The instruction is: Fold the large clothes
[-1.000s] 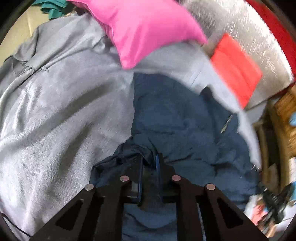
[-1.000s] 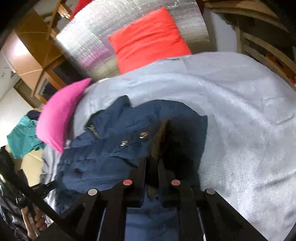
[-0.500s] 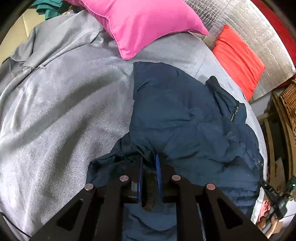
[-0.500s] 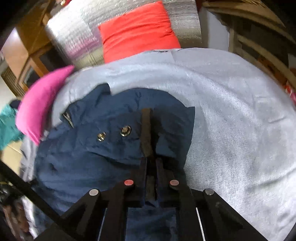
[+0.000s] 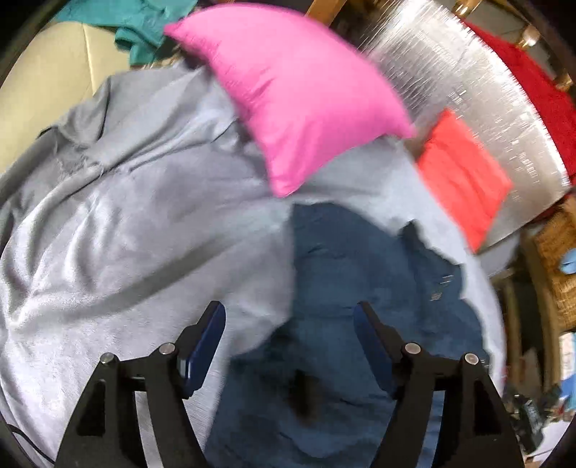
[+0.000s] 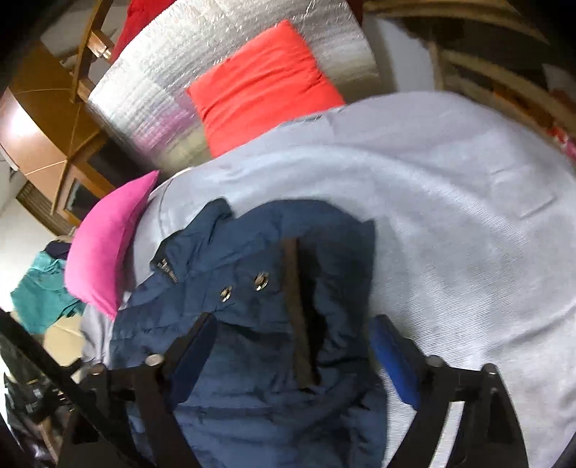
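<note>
Left wrist view first: the left gripper [image 5: 288, 324] has its jaws spread wide and opening, nothing pinched between the pads. The navy jacket [image 5: 360, 288] lies loose on the grey blanket [image 5: 126, 234], under and beyond the fingers, its near edge crumpled into a dark fold between them. The picture is blurred, so the finer creases are hard to read. A pink pillow [image 5: 298, 100] sits beyond the jacket, its corner pointing down toward the cloth. To the right, a red pillow [image 5: 464, 176] leans on a silver mat [image 5: 468, 79]. A teal garment [image 5: 136, 21] shows at the top left.

Now the right wrist view: the right gripper [image 6: 291, 331] is opening too, jaws apart, with the jacket [image 6: 234, 270] bunched in the gap but not pressed by the pads. Two metal snaps [image 6: 259, 280] shine on the front, and a brown strip [image 6: 295, 306] runs up the cloth right between the fingers. The jacket rests on the blanket [image 6: 450, 216], left of its middle. The pink pillow [image 6: 108, 244] touches the jacket's left side; the red pillow [image 6: 262, 86] stands against the mat [image 6: 180, 72] behind.
</note>
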`<state>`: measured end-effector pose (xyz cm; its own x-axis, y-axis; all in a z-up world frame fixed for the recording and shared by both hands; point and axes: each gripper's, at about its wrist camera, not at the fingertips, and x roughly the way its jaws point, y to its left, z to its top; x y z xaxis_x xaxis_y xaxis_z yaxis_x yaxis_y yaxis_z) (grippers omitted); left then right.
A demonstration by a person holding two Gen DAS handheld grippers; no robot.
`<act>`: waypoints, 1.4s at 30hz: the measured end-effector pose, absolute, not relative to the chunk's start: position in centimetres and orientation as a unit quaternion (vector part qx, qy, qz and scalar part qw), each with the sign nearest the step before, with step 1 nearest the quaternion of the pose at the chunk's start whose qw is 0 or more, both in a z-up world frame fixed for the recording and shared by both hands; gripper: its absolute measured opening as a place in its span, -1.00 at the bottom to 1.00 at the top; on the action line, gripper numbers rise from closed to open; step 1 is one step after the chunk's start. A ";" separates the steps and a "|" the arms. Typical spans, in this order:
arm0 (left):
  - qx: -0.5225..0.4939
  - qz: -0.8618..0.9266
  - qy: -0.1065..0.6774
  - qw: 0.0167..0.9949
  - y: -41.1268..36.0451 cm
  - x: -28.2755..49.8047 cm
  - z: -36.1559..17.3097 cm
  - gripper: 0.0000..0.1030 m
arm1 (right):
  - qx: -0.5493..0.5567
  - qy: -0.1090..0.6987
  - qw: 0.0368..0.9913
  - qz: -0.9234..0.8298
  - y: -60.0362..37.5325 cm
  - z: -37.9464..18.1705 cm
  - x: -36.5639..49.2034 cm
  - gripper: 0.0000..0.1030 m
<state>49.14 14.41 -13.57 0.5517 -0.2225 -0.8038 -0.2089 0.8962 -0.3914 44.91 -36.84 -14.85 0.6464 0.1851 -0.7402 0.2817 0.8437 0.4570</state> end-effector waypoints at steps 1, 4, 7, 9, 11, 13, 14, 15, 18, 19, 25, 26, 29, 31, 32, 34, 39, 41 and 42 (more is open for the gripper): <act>-0.232 0.006 0.479 0.846 14.8 49.2 -14.4 0.34 | 0.283 0.429 0.857 -0.022 -36.8 -15.5 45.3 0.10; -0.229 -0.006 0.504 0.832 14.4 49.8 -16.5 0.02 | 0.291 0.447 0.846 -0.014 -36.5 -17.0 45.7 -0.20; -0.202 -0.012 0.514 0.833 13.2 50.4 -17.6 0.02 | 0.274 0.452 0.849 -0.020 -36.0 -17.3 45.7 -0.19; -0.177 -0.004 0.508 0.843 12.6 50.4 -17.8 0.02 | 0.255 0.464 0.848 -0.029 -35.5 -17.5 45.9 -0.27; -0.160 0.019 0.510 0.845 12.3 50.7 -18.7 0.03 | 0.216 0.477 0.851 -0.049 -34.8 -17.8 46.5 -0.55; -0.148 0.021 0.515 0.844 12.2 51.5 -19.6 0.02 | 0.201 0.478 0.853 -0.057 -34.6 -18.1 46.6 -0.62; -0.134 0.026 0.506 0.851 11.9 51.6 -19.4 0.02 | 0.195 0.477 0.855 -0.059 -34.7 -18.1 46.7 -0.63; -0.124 0.029 0.506 0.853 11.7 51.6 -19.3 0.02 | 0.192 0.478 0.855 -0.060 -34.6 -18.2 46.7 -0.63; -0.115 0.037 0.505 0.855 11.5 51.6 -18.9 0.02 | 0.176 0.480 0.858 -0.061 -34.3 -18.1 46.7 -0.63; -0.119 0.039 0.505 0.854 11.7 51.5 -18.6 0.02 | 0.176 0.473 0.861 -0.056 -34.3 -17.6 46.5 -0.61; -0.115 0.064 0.468 0.874 13.1 48.4 -15.3 0.13 | 0.257 0.413 0.873 -0.008 -36.5 -14.2 43.3 0.70; -0.129 0.061 0.461 0.876 13.5 47.9 -14.8 0.14 | 0.258 0.408 0.876 -0.009 -36.7 -13.7 42.8 0.70; -0.158 0.042 0.434 0.886 14.5 44.1 -13.1 0.16 | 0.239 0.398 0.886 -0.014 -37.2 -12.4 40.3 0.70; -0.153 0.050 0.420 0.893 14.7 41.5 -12.6 0.23 | 0.220 0.387 0.895 -0.021 -37.1 -11.6 37.6 0.70; -0.148 0.051 0.414 0.896 14.6 40.1 -12.2 0.23 | 0.211 0.384 0.899 -0.022 -36.9 -11.3 36.4 0.70; -0.142 0.051 0.398 0.905 14.4 37.4 -11.6 0.23 | 0.197 0.365 0.910 -0.020 -36.5 -10.1 33.4 0.70; -0.115 0.036 0.339 0.933 13.6 29.4 -9.5 0.25 | 0.152 0.288 0.945 -0.041 -34.4 -6.5 26.6 0.70; -0.100 0.029 0.308 0.946 13.7 26.1 -8.9 0.49 | 0.136 0.253 0.957 -0.050 -32.9 -5.2 23.4 0.71; -0.087 0.039 0.293 0.951 13.7 24.6 -8.8 0.57 | 0.130 0.238 0.961 -0.054 -32.2 -4.8 21.8 0.71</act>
